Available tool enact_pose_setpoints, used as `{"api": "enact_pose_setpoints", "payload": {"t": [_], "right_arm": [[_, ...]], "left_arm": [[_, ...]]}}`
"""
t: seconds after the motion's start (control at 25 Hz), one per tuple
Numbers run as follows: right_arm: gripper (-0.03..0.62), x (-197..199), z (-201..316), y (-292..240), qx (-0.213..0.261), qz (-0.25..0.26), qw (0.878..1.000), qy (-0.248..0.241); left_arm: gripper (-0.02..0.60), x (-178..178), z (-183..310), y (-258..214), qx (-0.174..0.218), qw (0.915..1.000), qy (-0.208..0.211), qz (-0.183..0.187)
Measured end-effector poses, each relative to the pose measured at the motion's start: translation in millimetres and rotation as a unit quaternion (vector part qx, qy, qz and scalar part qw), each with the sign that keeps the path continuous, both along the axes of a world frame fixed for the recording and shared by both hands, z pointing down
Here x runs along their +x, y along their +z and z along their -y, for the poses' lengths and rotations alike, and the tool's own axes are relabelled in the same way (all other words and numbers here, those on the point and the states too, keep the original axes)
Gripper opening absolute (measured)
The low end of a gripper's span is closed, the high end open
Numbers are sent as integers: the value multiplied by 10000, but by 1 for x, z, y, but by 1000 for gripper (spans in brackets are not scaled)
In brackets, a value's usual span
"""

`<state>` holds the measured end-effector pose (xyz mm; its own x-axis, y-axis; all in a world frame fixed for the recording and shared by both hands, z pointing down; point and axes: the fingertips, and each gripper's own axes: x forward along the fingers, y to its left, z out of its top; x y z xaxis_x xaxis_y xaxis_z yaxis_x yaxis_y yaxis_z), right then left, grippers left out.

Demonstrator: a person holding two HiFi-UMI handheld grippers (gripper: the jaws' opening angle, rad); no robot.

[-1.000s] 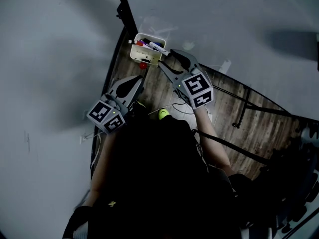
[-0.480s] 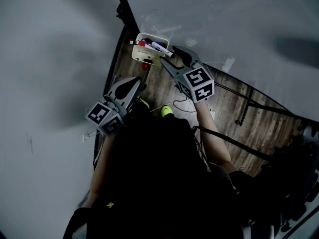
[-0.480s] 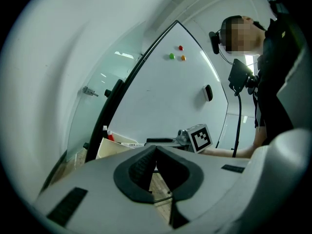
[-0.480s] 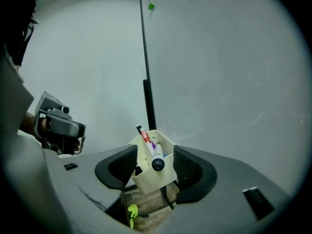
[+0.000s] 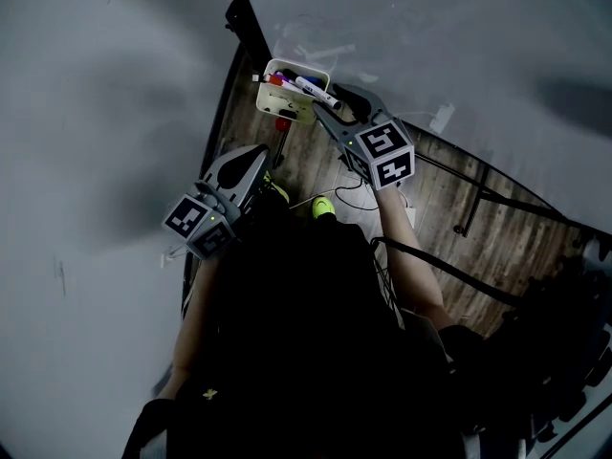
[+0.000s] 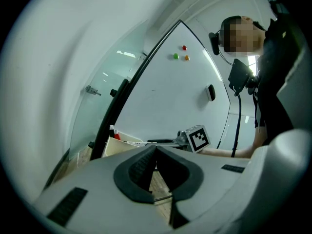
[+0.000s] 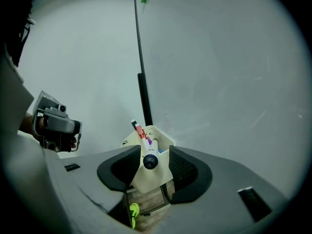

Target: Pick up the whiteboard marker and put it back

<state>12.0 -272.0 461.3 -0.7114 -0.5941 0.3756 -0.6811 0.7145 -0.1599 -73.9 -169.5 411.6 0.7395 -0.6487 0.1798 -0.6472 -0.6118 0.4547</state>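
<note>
whiteboard (image 5: 430, 36) with black frame (image 5: 244, 22), wood floor (image 5: 449, 208) below. cream holder (image 5: 287, 111) sits at the board's lower edge by the frame. right gripper (image 7: 154, 150) tilts slightly down, jaws apart and just been closing, straddling the holder's near corner, pads off the whiteboard marker (image 5: 317, 92). marker lies in the holder, cap over the near rim. left gripper (image 6: 156, 147) roughly level, jaws closed on nothing. one holder, at least three markers, three magnets (image 6: 176, 56).

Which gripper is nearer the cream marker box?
Right. The right gripper is at the box, jaws apart, just closing, a marker between them; the left gripper, shut, sits well short of it.
</note>
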Motion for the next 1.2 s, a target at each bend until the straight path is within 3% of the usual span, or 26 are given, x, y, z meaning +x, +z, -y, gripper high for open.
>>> {"api": "enact_pose_setpoints", "payload": {"t": [0.4,0.52,1.2], "right_arm": [[121,-1,4,6,-15,31,10000,-29],[74,-4,3,7,-18,63,10000,-56],[69,0,5,4,-16,363,9993,-41]], "left_arm": [[14,-4,-1,3,-23,10000,-72,14],[14,-5,-1,5,-33,10000,-87,34],[14,-5,-3,7,8,9999,-119,55]]}}
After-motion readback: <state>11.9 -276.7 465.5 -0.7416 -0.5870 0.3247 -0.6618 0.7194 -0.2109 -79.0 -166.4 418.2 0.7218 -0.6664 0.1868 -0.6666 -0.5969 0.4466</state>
